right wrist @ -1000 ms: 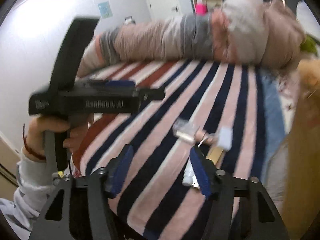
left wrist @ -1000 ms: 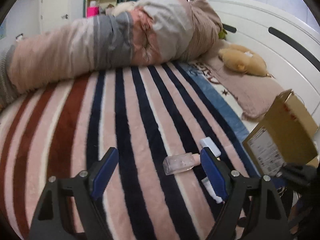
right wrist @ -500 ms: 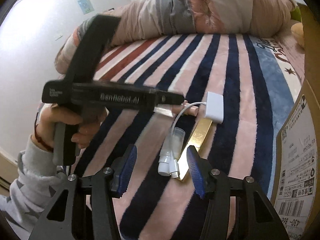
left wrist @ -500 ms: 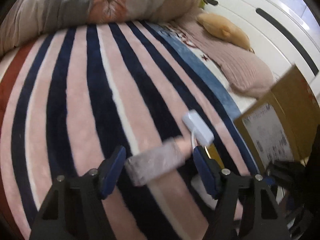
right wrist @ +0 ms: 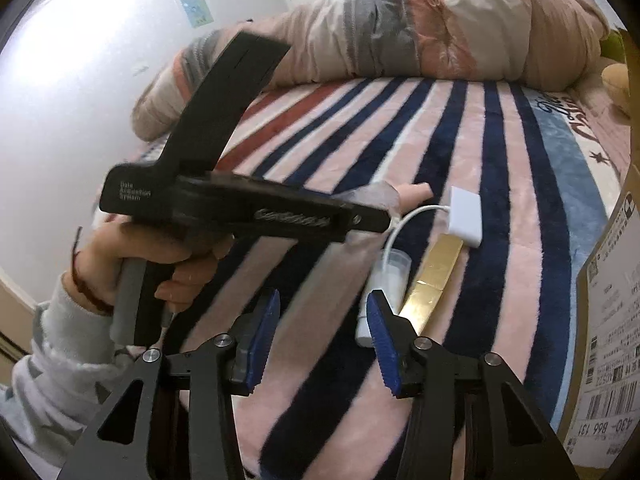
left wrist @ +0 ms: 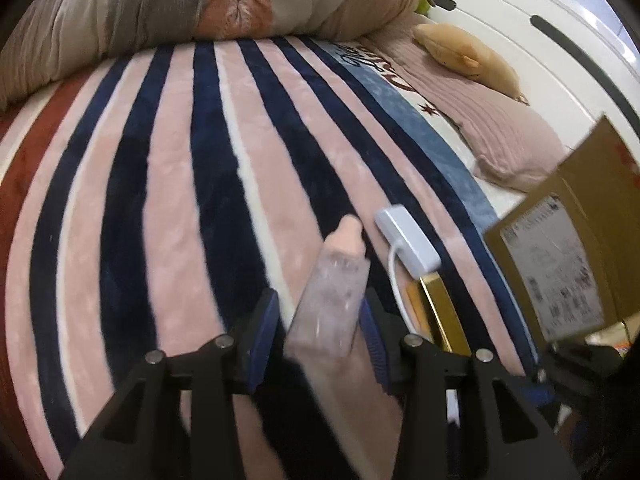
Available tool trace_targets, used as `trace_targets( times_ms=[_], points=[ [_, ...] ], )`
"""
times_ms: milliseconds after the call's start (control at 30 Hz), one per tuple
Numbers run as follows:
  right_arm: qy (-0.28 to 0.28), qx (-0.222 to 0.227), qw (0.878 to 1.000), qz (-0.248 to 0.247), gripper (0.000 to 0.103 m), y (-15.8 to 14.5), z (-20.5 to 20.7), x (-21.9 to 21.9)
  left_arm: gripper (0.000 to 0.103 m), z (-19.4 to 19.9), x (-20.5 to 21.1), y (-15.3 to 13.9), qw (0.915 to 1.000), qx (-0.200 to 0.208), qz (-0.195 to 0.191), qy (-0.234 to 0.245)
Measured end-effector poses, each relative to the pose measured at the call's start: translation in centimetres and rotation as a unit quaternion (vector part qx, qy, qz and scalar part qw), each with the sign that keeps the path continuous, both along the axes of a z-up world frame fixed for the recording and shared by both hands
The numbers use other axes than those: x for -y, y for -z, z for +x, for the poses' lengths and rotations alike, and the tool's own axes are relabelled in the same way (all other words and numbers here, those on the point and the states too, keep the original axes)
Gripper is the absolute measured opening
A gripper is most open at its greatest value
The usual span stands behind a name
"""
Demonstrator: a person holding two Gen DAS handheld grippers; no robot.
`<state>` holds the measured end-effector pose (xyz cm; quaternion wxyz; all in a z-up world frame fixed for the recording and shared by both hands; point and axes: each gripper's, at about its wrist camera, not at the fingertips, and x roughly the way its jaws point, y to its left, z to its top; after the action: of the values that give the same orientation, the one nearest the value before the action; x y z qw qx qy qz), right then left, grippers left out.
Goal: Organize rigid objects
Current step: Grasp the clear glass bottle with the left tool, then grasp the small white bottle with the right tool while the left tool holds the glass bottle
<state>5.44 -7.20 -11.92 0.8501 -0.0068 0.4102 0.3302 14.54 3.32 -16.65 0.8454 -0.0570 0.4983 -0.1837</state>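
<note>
1. Bottle point(left wrist: 332, 300), clear with a pink cap end, lies lengthwise between the left gripper point(left wrist: 320, 336) pads on the striped blanket point(left wrist: 168, 208); motion blur smears its outline. The right pad looks to touch it, a sliver of gap shows at the left pad, so I cannot tell whether the pinch is complete.
2. Right gripper point(right wrist: 322, 340) is spread wide with nothing between its pads, low over the blanket. Its right pad hides the lower end of a white tube point(right wrist: 386, 280).
3. Left hand point(right wrist: 160, 264) grips the left tool's handle in the right view; the tool's body covers most of the bottle there, leaving only the pink tip and a blurred clear edge visible.
4. Gold bar point(right wrist: 434, 268) lies just beside the tube; in the left view its lower end is cut off behind the gripper frame.
5. White adapter point(left wrist: 408, 240) rests just beyond the bar, its cable curling back toward the tube.
6. Cardboard box point(left wrist: 560, 264) stands at the right, cut off by the frame edge; its label is too small to read.
7. Rolled duvet point(left wrist: 220, 4) lies across the far end, with a tan plush point(left wrist: 468, 58) on a pink pillow point(left wrist: 492, 132).
</note>
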Motion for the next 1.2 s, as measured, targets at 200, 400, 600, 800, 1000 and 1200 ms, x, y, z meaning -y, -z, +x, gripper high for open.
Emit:
trace_targets(
  times_ms=[200, 400, 600, 800, 1000, 1200],
  points=[
    [0.022, 0.002, 0.999, -0.029, 0.038, 0.5, 1.1, -0.4, 0.025, -0.5, -0.2, 0.0, 0.9999, -0.002, 0.013, -0.011],
    [0.026, -0.004, 0.995, -0.095, 0.034, 0.9, 2.3, -2.4, 0.025, -4.4, -2.0, -0.9, 0.9987, -0.006, 0.040, -0.030],
    [0.034, -0.008, 0.993, -0.110, 0.021, 1.6, 2.9, -3.8, 0.025, -7.4, -3.6, -0.7, 0.9977, -0.005, 0.041, -0.054],
    [0.029, 0.014, 0.994, -0.108, 0.020, 1.1, 2.0, -3.7, 0.025, -7.0, -3.9, 0.1, 0.9963, 0.005, 0.023, -0.083],
    [0.015, 0.046, 0.997, -0.062, 0.020, -3.0, -0.1, -1.9, 0.024, -7.2, -3.9, -0.8, 0.9953, 0.016, 0.022, -0.093],
    [0.012, 0.114, 0.993, -0.003, 0.020, -9.9, -3.7, 1.6, 0.024, -8.8, -2.8, -6.0, 0.9928, 0.072, 0.031, -0.091]
  ],
)
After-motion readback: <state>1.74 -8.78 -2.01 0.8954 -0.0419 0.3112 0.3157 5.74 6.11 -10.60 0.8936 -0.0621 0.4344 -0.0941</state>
